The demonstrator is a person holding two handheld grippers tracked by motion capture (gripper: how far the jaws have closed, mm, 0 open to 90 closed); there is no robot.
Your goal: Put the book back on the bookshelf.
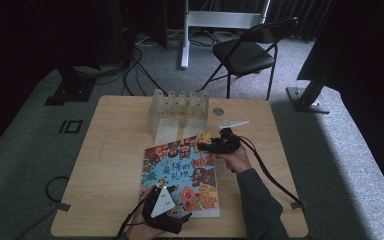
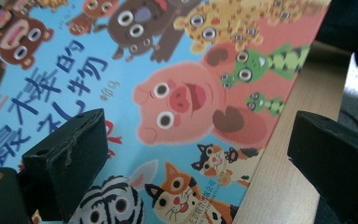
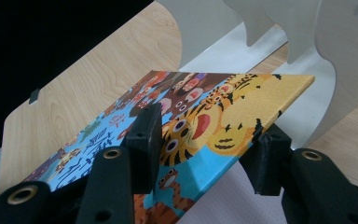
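Note:
A picture book (image 1: 182,175) with cartoon animals on its cover lies on the wooden table (image 1: 115,150), its far right corner by the rack. My right gripper (image 1: 203,146) reaches that corner from the right. In the right gripper view the corner of the book (image 3: 242,100) sits tilted between the jaws: one fingertip (image 3: 144,130) lies over the cover, the other stands at the book's edge, and the gap is wider than the book is thick. My left gripper (image 1: 182,217) is at the book's near left corner. It (image 2: 198,168) stands wide open over the cover (image 2: 177,93).
A pale slotted rack (image 1: 179,112) stands at the back of the table, just beyond the book; its dividers (image 3: 307,42) rise close behind the right jaws. A small round disc (image 1: 218,111) lies beside it. A black chair (image 1: 245,52) stands behind the table. The table's near edge (image 2: 279,186) runs beside the left jaws.

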